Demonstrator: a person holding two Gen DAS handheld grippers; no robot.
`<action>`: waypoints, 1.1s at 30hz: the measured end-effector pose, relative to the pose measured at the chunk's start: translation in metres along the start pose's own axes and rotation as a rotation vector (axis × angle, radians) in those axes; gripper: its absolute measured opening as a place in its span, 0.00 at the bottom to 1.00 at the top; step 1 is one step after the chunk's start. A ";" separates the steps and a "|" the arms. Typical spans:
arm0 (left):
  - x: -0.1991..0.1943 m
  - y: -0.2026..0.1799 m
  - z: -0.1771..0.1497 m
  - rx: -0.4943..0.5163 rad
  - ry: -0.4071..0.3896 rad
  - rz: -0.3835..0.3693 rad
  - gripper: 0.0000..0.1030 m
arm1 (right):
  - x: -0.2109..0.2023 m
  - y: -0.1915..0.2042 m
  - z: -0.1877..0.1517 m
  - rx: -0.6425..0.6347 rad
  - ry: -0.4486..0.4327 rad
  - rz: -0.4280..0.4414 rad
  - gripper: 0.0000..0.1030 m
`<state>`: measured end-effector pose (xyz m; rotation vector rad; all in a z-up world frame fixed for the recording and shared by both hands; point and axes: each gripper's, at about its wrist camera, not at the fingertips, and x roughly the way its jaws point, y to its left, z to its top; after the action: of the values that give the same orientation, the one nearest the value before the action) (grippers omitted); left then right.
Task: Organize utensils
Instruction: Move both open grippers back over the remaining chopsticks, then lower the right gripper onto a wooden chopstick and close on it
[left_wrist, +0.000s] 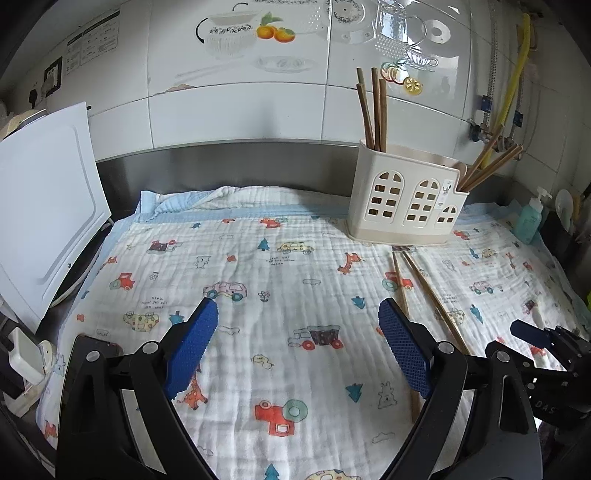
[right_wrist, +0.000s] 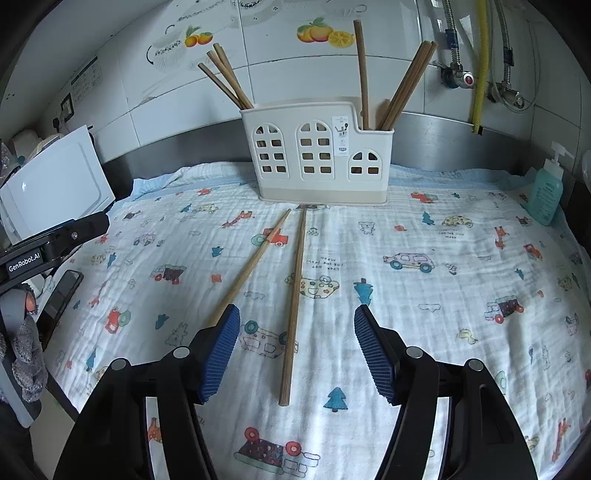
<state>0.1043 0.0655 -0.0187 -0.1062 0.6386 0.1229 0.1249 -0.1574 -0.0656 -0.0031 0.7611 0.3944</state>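
Two loose wooden chopsticks lie on the printed cloth (right_wrist: 443, 317) in front of a cream utensil holder (right_wrist: 317, 155). One chopstick (right_wrist: 294, 295) runs straight toward me, and the other (right_wrist: 255, 258) slants to the left. My right gripper (right_wrist: 297, 314) is open low over the cloth. The straight chopstick lies between its blue pads, untouched. The holder (left_wrist: 406, 199) has several chopsticks standing in both end compartments. My left gripper (left_wrist: 298, 310) is wide open over bare cloth, left of the loose chopsticks (left_wrist: 432, 295), with nothing between its fingers.
A white cutting board (left_wrist: 48, 206) leans at the left edge. A teal soap bottle (right_wrist: 546, 195) stands at the right rear. A dark phone (right_wrist: 62, 291) lies off the cloth's left side. Tiled wall and pipes rise behind the steel backsplash.
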 end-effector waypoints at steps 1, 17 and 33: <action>0.001 0.001 -0.002 -0.001 0.004 0.002 0.86 | 0.003 0.001 -0.001 0.000 0.007 0.006 0.56; 0.010 0.016 -0.013 -0.037 0.039 0.023 0.86 | 0.036 0.004 -0.002 0.014 0.072 0.047 0.46; 0.012 0.016 -0.018 -0.034 0.056 0.017 0.86 | 0.060 0.001 0.003 0.018 0.113 0.042 0.25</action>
<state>0.1014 0.0800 -0.0413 -0.1376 0.6938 0.1478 0.1657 -0.1351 -0.1035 0.0079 0.8776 0.4303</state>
